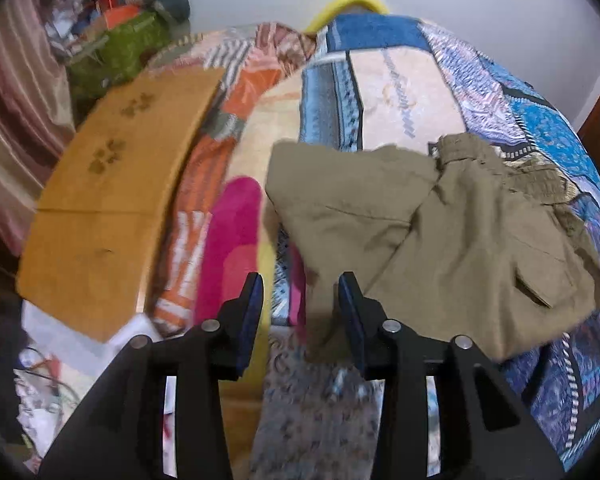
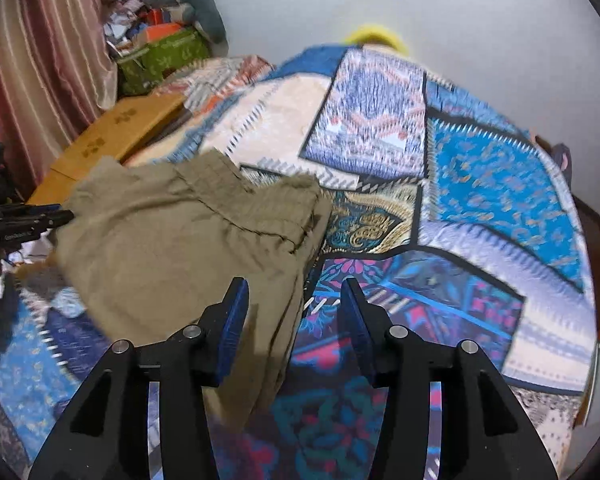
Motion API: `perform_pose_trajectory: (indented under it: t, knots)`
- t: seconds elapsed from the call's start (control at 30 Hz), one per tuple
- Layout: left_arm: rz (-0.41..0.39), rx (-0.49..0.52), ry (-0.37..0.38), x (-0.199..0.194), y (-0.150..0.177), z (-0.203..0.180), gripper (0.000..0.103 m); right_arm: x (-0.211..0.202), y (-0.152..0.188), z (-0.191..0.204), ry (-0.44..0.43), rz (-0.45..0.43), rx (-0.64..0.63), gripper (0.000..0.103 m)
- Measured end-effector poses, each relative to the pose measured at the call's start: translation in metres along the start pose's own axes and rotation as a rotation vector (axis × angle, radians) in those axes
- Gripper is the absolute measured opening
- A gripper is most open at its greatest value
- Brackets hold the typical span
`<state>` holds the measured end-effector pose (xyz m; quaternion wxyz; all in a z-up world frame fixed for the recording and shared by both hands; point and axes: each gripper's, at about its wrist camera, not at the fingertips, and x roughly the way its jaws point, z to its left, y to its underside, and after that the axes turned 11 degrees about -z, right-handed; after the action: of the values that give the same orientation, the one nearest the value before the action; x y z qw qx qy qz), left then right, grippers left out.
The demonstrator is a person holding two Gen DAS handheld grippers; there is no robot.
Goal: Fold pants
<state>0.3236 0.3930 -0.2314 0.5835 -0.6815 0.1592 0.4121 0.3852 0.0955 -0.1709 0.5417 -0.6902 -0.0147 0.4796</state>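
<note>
Pants (image 1: pixel 440 236) lie folded, rumpled, on the patchwork bed cover (image 2: pixel 480 184). Left tool (image 1: pixel 300 296) and right tool (image 2: pixel 294 300) both spread, pinching nothing. Next grip should take full cloth edge, layers aligned, corners square.

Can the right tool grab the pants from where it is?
Probably yes. The right tool is open, pointing down over the right edge of the olive pants on the patchwork bedspread. Nothing lies between its fingers and the cloth, so the way looks free.
</note>
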Motion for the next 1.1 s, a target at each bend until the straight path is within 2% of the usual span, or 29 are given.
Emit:
perform_pose_trajectory:
  t: [0.2,0.37,0.47,0.7,0.83,0.97,1.0,1.07,1.1]
  knots:
    - [-0.16,0.04,0.017,-0.1,-0.01,-0.022,0.039,-0.084,-0.019,0.012,-0.029,-0.158,0.01,0.044]
    - [-0.324,0.052,0.085,-0.2,-0.008,-0.05,0.039,-0.172,-0.028,0.027,-0.065,-0.31,0.041,0.044]
    - [-0.44,0.069,0.121,-0.266,0.002,-0.068,0.039,-0.217,-0.03,0.037,-0.08,-0.392,0.042,0.044]
    - [-0.654,0.079,0.133,-0.382,0.041,-0.098,0.039,-0.307,-0.009,0.064,-0.155,-0.58,0.037,0.044]
    - [-0.753,0.08,0.135,-0.432,0.07,-0.11,0.045,-0.342,0.008,0.085,-0.172,-0.67,0.023,0.044]
    - [-0.806,0.063,0.131,-0.457,0.09,-0.115,0.051,-0.36,0.022,0.099,-0.148,-0.731,-0.01,0.045]
    - [-0.813,0.06,0.135,-0.461,0.094,-0.116,0.057,-0.362,0.024,0.1,-0.143,-0.74,-0.014,0.046]
    - [-0.828,0.054,0.144,-0.468,0.101,-0.118,0.066,-0.367,0.03,0.105,-0.132,-0.764,-0.013,0.061]
    - [-0.84,0.053,0.143,-0.472,0.105,-0.119,0.07,-0.367,0.031,0.103,-0.125,-0.771,-0.012,0.064]
